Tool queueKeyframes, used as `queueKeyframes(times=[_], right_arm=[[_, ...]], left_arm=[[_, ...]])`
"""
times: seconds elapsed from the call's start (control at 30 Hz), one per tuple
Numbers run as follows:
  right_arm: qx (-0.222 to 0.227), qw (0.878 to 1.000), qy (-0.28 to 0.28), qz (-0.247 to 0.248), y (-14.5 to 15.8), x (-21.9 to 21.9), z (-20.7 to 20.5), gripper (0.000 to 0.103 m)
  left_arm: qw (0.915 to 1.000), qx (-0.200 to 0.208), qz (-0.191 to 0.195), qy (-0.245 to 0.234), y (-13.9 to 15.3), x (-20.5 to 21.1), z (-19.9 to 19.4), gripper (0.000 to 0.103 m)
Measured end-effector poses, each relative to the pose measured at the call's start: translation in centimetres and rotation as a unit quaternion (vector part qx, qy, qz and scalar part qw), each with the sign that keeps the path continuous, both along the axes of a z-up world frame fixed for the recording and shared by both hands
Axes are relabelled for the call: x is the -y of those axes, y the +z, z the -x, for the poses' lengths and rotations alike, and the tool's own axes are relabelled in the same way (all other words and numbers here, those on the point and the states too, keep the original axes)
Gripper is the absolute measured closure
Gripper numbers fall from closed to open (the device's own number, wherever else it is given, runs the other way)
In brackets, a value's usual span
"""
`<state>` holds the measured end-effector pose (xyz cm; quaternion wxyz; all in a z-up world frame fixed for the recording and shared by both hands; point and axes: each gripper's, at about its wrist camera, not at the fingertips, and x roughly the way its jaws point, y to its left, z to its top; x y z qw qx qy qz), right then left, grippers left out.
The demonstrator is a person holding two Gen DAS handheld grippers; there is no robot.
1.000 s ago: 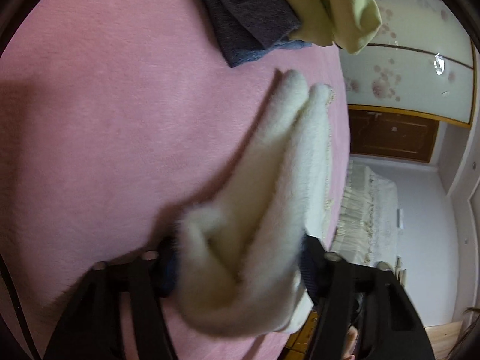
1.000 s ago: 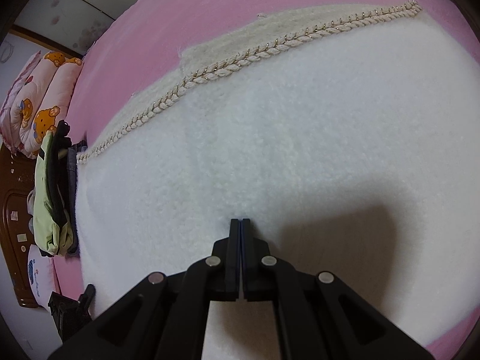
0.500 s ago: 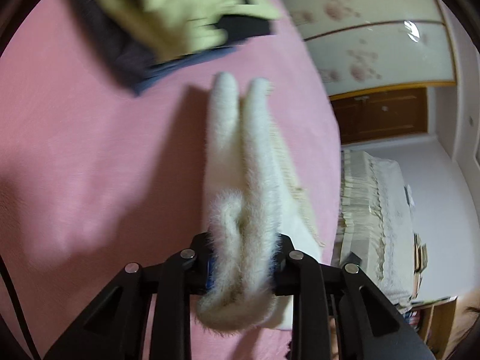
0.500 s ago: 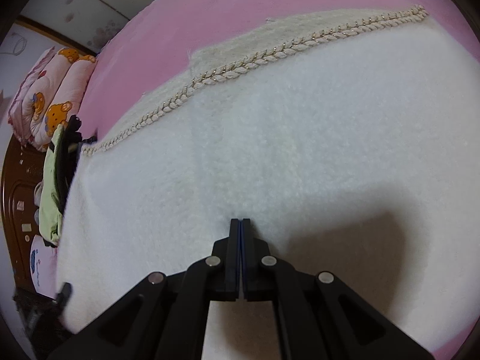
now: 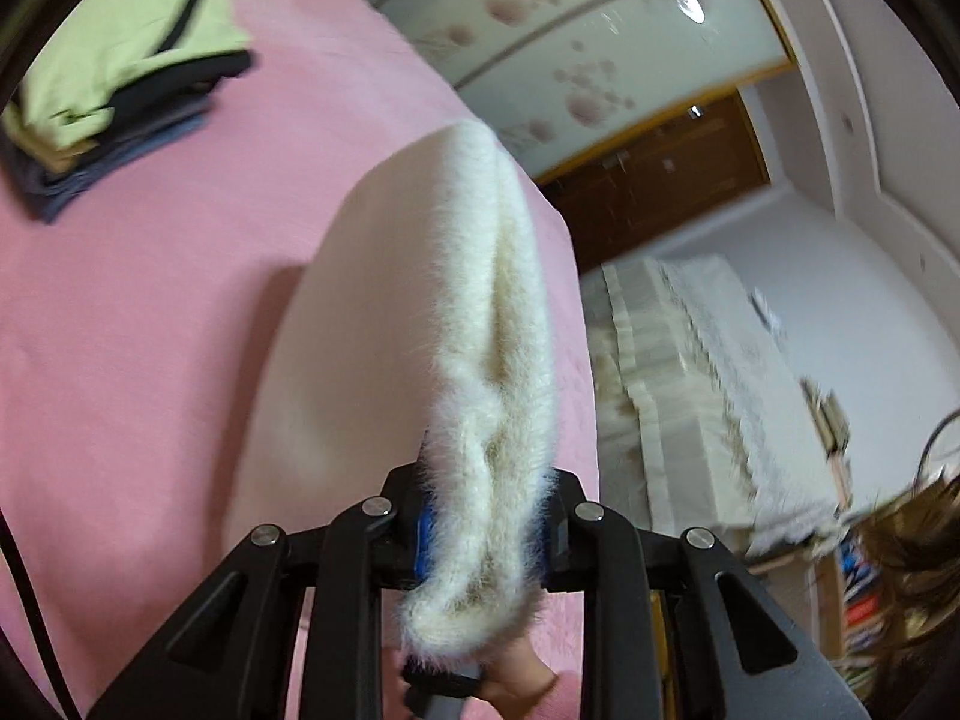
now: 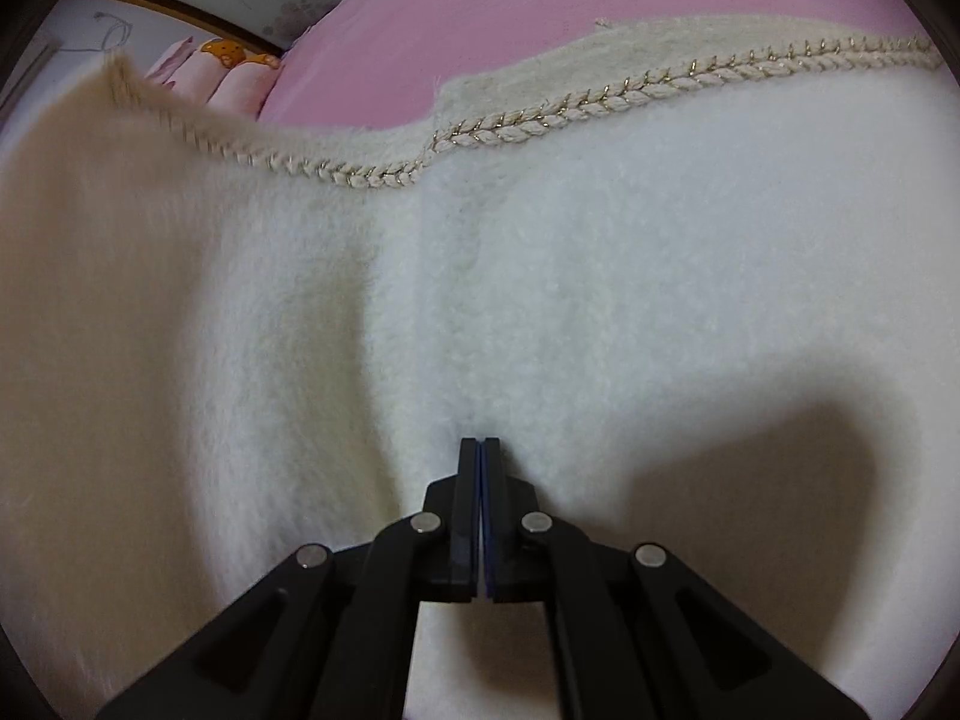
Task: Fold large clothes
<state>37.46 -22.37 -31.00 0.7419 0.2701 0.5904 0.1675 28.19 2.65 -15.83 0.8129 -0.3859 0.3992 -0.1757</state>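
Lifted higher now, white garment (image 5: 486, 360) above pink bedspread (image 5: 150, 300).

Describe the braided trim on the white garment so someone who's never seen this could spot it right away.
Start at the pink bed cover, where a fluffy white garment lies spread under the shut right gripper. Along the garment's far edge runs the braided trim, a twisted cream cord flecked with gold thread. It is the only ropey, glinting line; everything around it is plain fuzzy pile.
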Motion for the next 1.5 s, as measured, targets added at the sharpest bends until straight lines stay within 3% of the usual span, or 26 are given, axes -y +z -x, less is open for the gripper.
queueKeyframes(times=[0.2, 0.3, 0.43, 0.67, 0.83, 0.9, 0.97, 1.07, 1.1, 1.13, 1.2, 1.3, 1.47, 1.5], right_arm=[[-0.001, 1.000, 0.028, -0.015, -0.6, 3.7, 0.5, 0.103], [-0.006, 0.998, 0.030, -0.047, -0.8, 6.4, 1.1, 0.103], [-0.029, 0.995, 0.010, -0.096, -1.2, 11.3, 2.2, 0.103], [-0.009, 0.997, 0.000, -0.074, 0.6, 19.9, 3.5, 0.103], [0.020, 0.997, -0.051, -0.056, 2.4, 27.0, 3.4, 0.103], [0.013, 0.996, -0.067, -0.054, 2.7, 29.3, 3.1, 0.097], [-0.002, 0.994, -0.079, -0.070, 2.7, 31.3, 2.3, 0.097], [-0.015, 0.992, -0.092, -0.083, 3.1, 33.5, 1.1, 0.096], [-0.012, 0.992, -0.096, -0.083, 3.1, 34.1, 0.6, 0.089], [-0.007, 0.991, -0.100, -0.093, 3.2, 34.5, 0.5, 0.069], [-0.006, 0.986, -0.107, -0.129, 3.7, 33.6, 2.1, 0.045], [-0.014, 0.987, -0.094, -0.131, 3.8, 32.8, 0.8, 0.043], [-0.056, 0.997, -0.047, -0.030, 2.6, 30.0, -1.2, 0.044], [-0.056, 0.997, -0.039, -0.032, 2.5, 29.4, -1.4, 0.052]], left_arm=[[0.9967, 0.013, -0.046, -0.066, 0.3, 10.4, 0.5, 0.081], [0.9928, 0.015, -0.072, -0.095, 0.2, 14.6, 0.8, 0.081], [0.9884, 0.011, -0.091, -0.121, 0.0, 17.2, 0.9, 0.081], [0.9796, -0.024, -0.137, -0.145, -2.0, 21.3, 0.0, 0.081], [0.9575, -0.036, -0.219, -0.184, -4.4, 24.9, 0.7, 0.080], [0.9489, -0.035, -0.245, -0.196, -5.1, 26.5, 0.6, 0.080], [0.9389, -0.038, -0.273, -0.207, -6.2, 27.9, 0.8, 0.080], [0.9317, -0.039, -0.292, -0.213, -6.8, 29.3, 0.8, 0.078], [0.9292, -0.041, -0.297, -0.216, -7.0, 29.6, 0.8, 0.078], [0.9259, -0.043, -0.305, -0.219, -7.3, 30.3, 0.8, 0.077], [0.9181, -0.042, -0.321, -0.228, -7.8, 32.2, 0.6, 0.076], [0.9042, -0.034, -0.351, -0.242, -8.5, 33.6, 0.9, 0.075], [0.8969, -0.024, -0.368, -0.245, -8.8, 35.1, 1.4, 0.075], [0.8950, -0.024, -0.370, -0.248, -8.9, 35.9, 1.3, 0.075]])
